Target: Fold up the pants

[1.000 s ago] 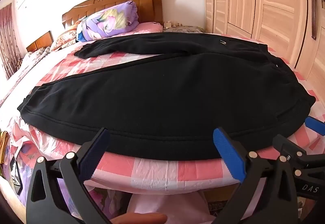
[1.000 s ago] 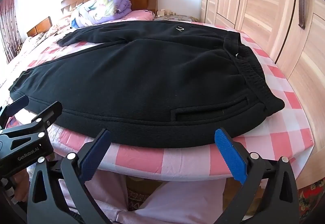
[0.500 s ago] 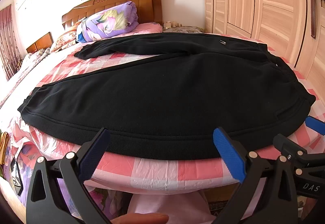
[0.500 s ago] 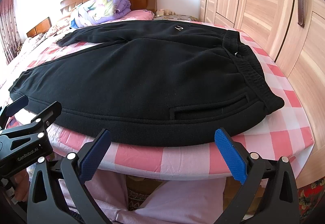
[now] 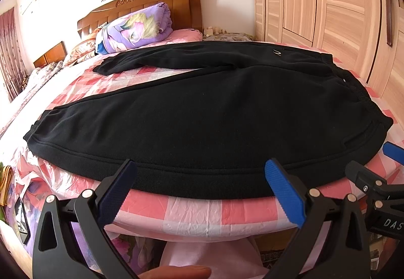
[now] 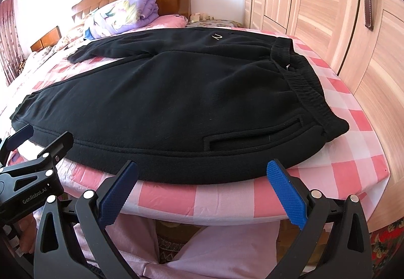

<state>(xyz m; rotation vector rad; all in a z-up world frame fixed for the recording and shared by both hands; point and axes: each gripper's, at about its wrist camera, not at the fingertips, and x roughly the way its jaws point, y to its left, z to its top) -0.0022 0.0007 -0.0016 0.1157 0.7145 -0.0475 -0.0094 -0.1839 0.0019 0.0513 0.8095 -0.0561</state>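
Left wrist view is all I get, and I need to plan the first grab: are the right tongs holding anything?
Observer: No. The right tongs are open and empty, just short of the near edge of the pants.
Operator: Where does the waistband end?
Observer: Its near corner lies flat on the checked sheet, with bare sheet beyond it up to the bed's corner.
Operator: Anything on the fabric there?
Observer: A slit pocket, seen whole here, lies beside that corner, towards the leg.
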